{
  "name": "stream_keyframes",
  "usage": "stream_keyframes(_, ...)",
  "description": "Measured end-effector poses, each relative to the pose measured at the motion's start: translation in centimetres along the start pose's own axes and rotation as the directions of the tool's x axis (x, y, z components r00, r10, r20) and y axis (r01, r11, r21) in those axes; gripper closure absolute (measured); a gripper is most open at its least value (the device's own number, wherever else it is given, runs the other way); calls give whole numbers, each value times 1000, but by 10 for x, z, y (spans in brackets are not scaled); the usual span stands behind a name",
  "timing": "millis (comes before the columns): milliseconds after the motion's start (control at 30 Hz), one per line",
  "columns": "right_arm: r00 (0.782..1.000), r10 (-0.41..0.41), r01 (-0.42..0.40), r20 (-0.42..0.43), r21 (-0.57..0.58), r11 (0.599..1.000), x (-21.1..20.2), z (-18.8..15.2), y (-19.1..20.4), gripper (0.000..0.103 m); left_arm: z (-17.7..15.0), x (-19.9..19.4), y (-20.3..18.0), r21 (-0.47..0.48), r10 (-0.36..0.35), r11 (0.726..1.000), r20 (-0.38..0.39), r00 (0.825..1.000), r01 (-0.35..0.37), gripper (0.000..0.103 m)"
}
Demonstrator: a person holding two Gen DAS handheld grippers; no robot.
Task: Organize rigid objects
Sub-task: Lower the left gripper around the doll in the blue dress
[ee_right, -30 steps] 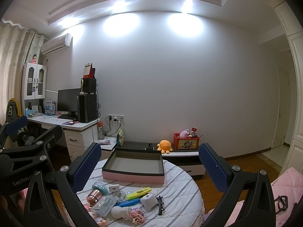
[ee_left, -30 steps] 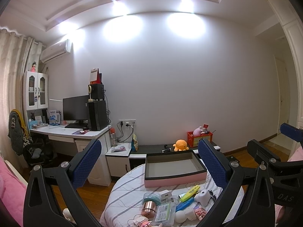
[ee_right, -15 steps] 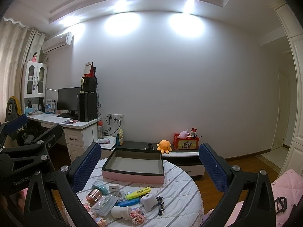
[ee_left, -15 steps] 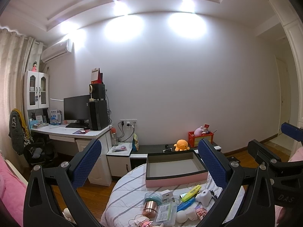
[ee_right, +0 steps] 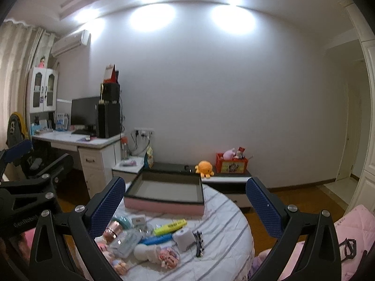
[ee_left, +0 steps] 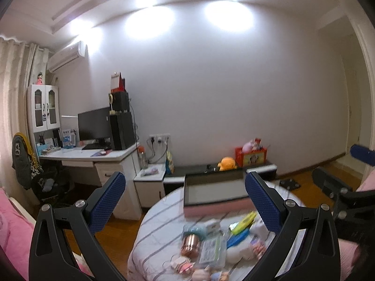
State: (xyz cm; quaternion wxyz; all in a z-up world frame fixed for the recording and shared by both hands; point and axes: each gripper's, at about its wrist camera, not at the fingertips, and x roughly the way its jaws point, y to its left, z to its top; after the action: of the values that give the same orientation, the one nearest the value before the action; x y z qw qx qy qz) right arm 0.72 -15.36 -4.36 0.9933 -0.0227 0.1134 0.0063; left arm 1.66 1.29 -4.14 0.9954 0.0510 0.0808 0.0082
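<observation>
My left gripper (ee_left: 185,201) and right gripper (ee_right: 185,201) both gape, empty, above the pink box (ee_right: 164,203); writing unreadable.

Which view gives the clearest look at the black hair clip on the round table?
The right wrist view: the black hair clip lies in the open beside a white box. In the left wrist view the table items are motion-blurred and I cannot make the clip out.
</observation>
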Motion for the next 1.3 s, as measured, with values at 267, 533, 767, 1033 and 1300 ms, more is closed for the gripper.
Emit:
stream_keyframes(267,976,-15,19,-216,13,1000,54,-75,-16,0,-86,47,7,-55,-37,998,-241,970,25,0)
stream_keyframes(533,941,-6,26,-338,53,998,80,-131,-37,0,-161,60,-20,-37,-72,997,-370,926,63,0)
stream_keyframes(767,911,21,7,-411,66,998,101,-160,-40,0,-188,80,-21,-123,-151,986,-398,905,111,0)
stream_keyframes(1033,901,36,-3,-432,76,997,114,-169,-41,0,-200,86,-30,-21,-139,990,-395,908,142,0)
stream_keyframes(1300,887,32,-3,-460,63,998,121,-175,-38,0,-215,113,-23,-132,-222,974,-443,869,181,0)
